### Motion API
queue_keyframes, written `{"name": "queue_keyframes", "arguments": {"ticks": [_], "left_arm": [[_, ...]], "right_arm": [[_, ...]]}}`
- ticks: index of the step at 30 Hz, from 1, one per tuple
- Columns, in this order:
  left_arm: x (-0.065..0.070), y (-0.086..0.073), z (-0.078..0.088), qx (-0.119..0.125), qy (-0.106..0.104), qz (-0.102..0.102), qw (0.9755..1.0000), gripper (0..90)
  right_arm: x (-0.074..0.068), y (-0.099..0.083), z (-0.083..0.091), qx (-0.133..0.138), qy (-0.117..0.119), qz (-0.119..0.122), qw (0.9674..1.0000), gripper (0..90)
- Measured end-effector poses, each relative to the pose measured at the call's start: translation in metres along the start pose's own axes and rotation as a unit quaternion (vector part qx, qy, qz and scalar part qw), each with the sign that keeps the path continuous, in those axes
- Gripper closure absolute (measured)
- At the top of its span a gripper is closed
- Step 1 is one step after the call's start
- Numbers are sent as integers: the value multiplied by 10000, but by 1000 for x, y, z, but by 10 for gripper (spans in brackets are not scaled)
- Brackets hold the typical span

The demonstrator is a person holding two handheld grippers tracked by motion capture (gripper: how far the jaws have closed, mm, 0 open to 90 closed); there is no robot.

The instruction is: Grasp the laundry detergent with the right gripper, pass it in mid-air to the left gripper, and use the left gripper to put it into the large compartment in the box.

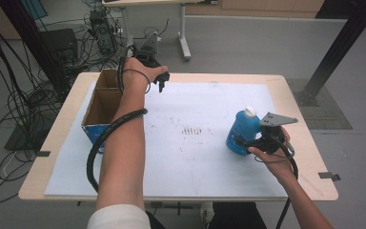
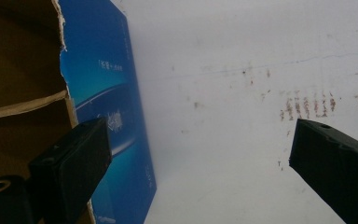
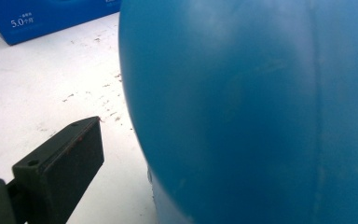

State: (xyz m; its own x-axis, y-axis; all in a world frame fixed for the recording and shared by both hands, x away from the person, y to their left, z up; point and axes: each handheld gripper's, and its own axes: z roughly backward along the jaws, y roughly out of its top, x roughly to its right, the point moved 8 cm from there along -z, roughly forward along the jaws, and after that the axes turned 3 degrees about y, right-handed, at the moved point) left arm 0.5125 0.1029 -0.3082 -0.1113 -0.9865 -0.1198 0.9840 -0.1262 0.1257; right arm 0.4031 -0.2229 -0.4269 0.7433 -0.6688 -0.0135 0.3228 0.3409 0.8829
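Nearest the person's edge of the table (image 1: 57,138), the white sheet (image 1: 190,162) lies bare from the front rim up to the faint marks at its middle, leaving wide free room between the two forearms.

At the right, the right gripper (image 1: 250,141) is at the blue bottle (image 1: 242,131), which stands upright on the sheet, white cap up, well in from the right rim. The high view puts the jaws against the bottle's lower body. The right gripper view brings the bottle (image 3: 261,112) very close, its blue wall covering the far jaw; the one jaw in sight stands off the wall with a strip of sheet between. Whether the bottle is clamped cannot be told.

Farther back at the left, the open cardboard box (image 1: 102,102) sits near the table's left edge, blue outside, brown inside. The left gripper (image 1: 161,81) hangs just beyond the box's far right corner, near the back rim. The left gripper view (image 2: 200,158) shows what the high view cannot: jaws spread wide, nothing between them, with the box's torn upper edge (image 2: 100,84) to one side and bare sheet below.
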Motion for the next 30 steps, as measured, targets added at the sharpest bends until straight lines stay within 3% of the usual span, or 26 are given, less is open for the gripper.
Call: {"name": "queue_keyframes", "arguments": {"ticks": [30], "left_arm": [[-1,-1,6,45,-33,10,10000,59]], "right_arm": [[-2,3,2,-23,-18,73,10000,19]]}}
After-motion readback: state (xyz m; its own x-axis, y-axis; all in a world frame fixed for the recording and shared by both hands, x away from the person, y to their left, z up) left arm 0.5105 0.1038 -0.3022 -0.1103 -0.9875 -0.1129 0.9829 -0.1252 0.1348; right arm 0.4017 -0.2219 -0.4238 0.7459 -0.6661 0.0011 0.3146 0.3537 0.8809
